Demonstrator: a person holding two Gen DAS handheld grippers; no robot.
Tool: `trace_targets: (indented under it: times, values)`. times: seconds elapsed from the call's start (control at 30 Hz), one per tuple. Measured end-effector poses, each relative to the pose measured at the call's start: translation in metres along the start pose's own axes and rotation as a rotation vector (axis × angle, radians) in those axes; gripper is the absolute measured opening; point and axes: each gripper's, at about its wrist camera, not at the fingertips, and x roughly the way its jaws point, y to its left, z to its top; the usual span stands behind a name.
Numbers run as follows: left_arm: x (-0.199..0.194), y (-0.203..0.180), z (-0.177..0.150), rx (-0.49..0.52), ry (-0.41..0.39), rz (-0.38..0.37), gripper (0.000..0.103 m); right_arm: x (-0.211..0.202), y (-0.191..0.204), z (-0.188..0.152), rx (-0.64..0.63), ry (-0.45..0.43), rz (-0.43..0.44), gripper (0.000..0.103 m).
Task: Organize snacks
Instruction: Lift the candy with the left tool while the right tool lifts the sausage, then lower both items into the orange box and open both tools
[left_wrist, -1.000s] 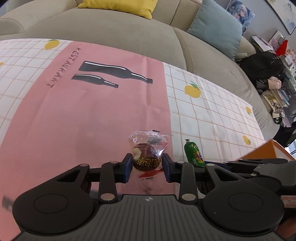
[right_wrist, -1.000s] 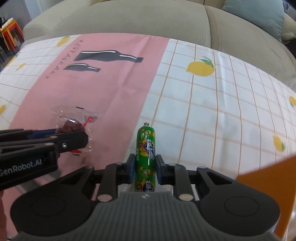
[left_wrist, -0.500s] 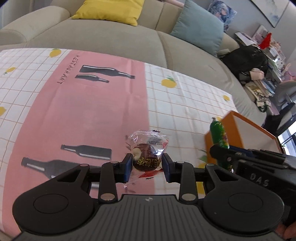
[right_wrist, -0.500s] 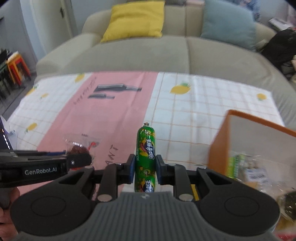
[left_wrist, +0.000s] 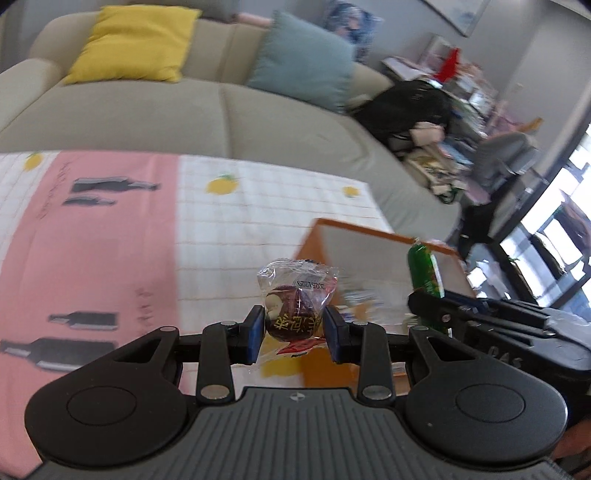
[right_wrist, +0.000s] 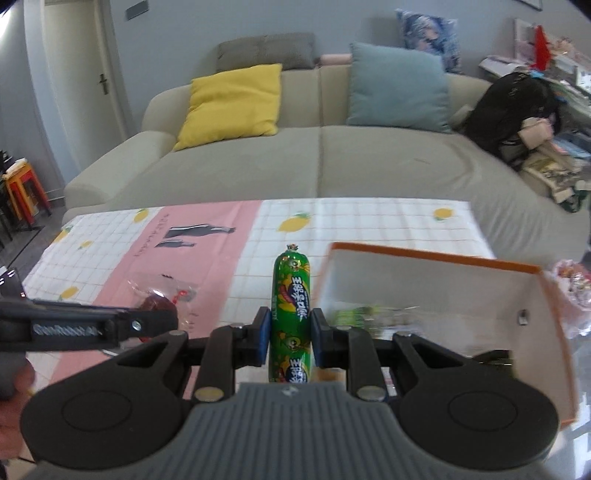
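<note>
My left gripper (left_wrist: 294, 334) is shut on a clear-wrapped dark round snack (left_wrist: 294, 312), held above the tablecloth just left of the orange box (left_wrist: 354, 233). My right gripper (right_wrist: 289, 334) is shut on a green sausage stick (right_wrist: 291, 295) that stands upright between its pads, close to the near left corner of the orange box (right_wrist: 436, 258). In the left wrist view the sausage stick (left_wrist: 424, 271) shows over the box's right part. The left gripper (right_wrist: 147, 319) with its snack (right_wrist: 157, 302) shows at the left of the right wrist view. Several snacks lie blurred inside the box.
A pink and white checked tablecloth (right_wrist: 207, 266) with lemon and bottle prints covers the table. Behind it stands a grey sofa (right_wrist: 317, 158) with a yellow cushion (right_wrist: 232, 103) and a blue cushion (right_wrist: 399, 88). A black bag (right_wrist: 517, 107) and clutter lie at the right.
Both grippers have lifted off the cloth with their snacks and travelled right toward the orange box, which has come into view. The table looks farther below than before.
</note>
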Motion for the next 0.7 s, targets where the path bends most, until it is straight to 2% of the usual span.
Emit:
trace_targets:
  times: [0.13, 0.33, 0.53, 0.7]
  values:
    - [0.011, -0.036, 0.009, 0.057, 0.006, -0.054, 0.038, -0.015, -0.034, -0.004, 0.020, -0.005, -0.046, 0.020]
    - [0.045, -0.087, 0.016, 0.138, 0.062, -0.134, 0.038, -0.026, -0.090, -0.007, 0.029, 0.015, -0.135, 0.020]
    - [0.090, -0.122, 0.017, 0.195, 0.147, -0.198, 0.038, -0.015, -0.144, -0.010, 0.053, 0.089, -0.196, 0.020]
    - [0.133, -0.130, 0.018, 0.210, 0.223, -0.232, 0.038, 0.005, -0.176, -0.011, 0.061, 0.172, -0.200, 0.020]
